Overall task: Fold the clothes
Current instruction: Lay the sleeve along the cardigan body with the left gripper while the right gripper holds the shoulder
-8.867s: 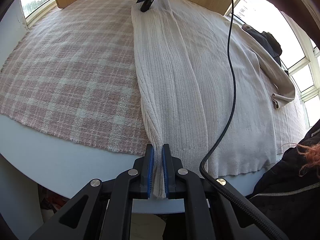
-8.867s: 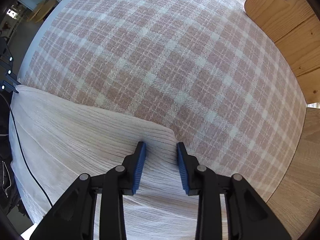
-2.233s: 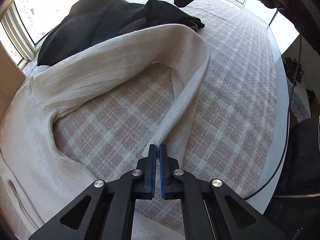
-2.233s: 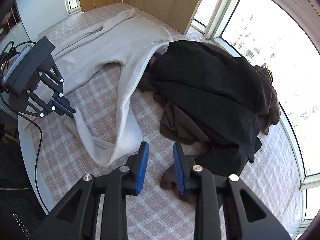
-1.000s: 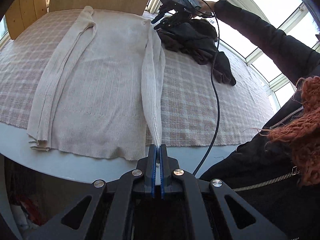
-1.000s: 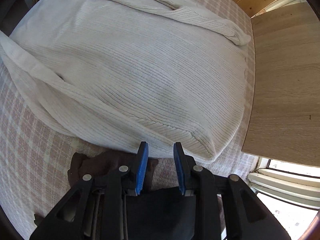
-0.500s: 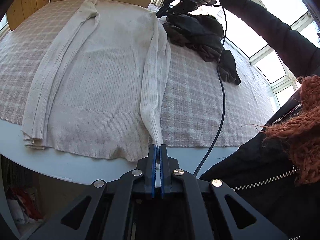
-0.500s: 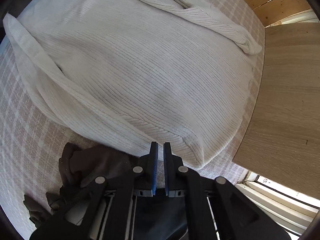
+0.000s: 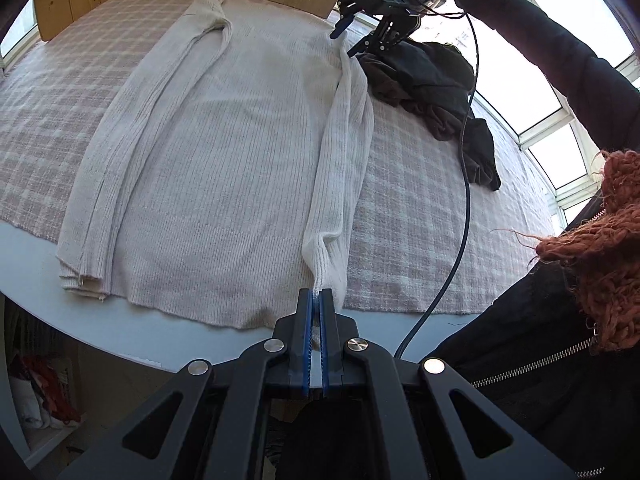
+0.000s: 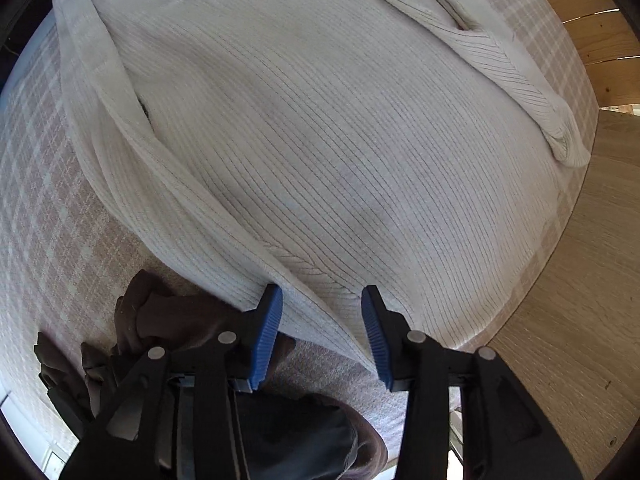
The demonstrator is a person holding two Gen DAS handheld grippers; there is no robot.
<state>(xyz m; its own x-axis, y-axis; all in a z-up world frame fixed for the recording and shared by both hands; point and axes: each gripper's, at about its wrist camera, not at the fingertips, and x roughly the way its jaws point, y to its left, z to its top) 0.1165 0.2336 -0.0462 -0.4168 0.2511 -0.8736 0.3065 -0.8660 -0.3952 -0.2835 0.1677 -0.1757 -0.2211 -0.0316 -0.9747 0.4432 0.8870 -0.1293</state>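
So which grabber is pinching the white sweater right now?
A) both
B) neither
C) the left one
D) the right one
C: the left gripper is shut on the sweater's sleeve end, while the right gripper stands open over the shoulder.

Left gripper [image 9: 316, 300] pinches the cream sweater's [image 9: 240, 152] sleeve cuff (jaws closed).

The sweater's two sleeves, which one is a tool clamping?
The sleeve beside the dark clothes; the left tool pinches its cuff. The other lies free.
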